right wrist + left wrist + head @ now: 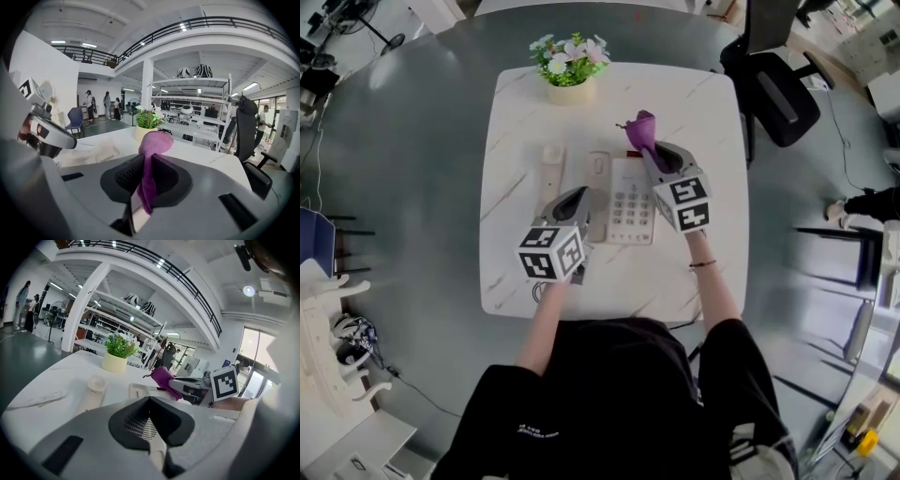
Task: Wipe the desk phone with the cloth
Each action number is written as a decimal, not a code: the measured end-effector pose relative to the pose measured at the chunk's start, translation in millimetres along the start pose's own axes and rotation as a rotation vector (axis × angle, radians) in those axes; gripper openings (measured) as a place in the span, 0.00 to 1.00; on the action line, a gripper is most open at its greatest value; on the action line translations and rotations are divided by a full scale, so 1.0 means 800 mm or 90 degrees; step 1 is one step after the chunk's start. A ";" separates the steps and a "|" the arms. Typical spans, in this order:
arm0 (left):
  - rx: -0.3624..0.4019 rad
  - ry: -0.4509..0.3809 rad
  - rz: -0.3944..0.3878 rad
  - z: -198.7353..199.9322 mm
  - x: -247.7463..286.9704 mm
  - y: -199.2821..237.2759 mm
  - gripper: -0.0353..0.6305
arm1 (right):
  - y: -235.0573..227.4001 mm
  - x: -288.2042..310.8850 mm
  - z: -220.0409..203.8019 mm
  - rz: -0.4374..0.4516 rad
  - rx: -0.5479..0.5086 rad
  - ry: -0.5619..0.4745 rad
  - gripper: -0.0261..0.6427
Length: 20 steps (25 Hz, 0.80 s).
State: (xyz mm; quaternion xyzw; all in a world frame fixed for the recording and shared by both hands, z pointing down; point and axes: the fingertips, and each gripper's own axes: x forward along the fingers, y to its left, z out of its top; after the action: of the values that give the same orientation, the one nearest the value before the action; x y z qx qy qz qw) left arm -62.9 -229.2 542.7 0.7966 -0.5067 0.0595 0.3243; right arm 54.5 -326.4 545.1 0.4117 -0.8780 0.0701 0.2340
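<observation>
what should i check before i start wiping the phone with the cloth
1. Cloth gripped: ok. The right gripper is shut on the cloth, which sticks up past the jaws.
2. Handset out of the way: ok. The handset lies on the table left of the phone, apart from it.
3. Left gripper free: ok. The left gripper has its jaws together with nothing between them.
4. Left gripper steadying the phone: cannot tell. It is by the phone's left edge, but contact does not show.
5. Cloth on the phone: cannot tell. It sits near the phone's far edge.
6. Flower pot clear: ok. It stands apart at the table's far edge.
</observation>
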 end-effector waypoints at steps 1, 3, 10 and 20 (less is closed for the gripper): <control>-0.001 0.000 0.000 0.000 0.000 0.000 0.05 | 0.003 0.001 -0.001 0.005 -0.007 0.003 0.09; -0.001 0.001 -0.001 -0.001 0.000 0.000 0.05 | 0.007 0.002 -0.002 0.014 -0.020 0.008 0.09; -0.001 0.000 0.000 -0.004 -0.003 -0.003 0.05 | 0.021 0.000 -0.007 0.037 -0.062 0.017 0.09; -0.004 -0.001 0.007 -0.010 -0.010 -0.004 0.05 | 0.033 -0.007 -0.012 0.058 -0.061 0.019 0.09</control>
State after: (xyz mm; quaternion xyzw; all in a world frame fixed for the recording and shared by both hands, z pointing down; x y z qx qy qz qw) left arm -61.9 -217.3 544.0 0.7928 -0.5114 0.0590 0.3263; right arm 41.0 -302.7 552.6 0.3585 -0.8945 0.0449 0.2632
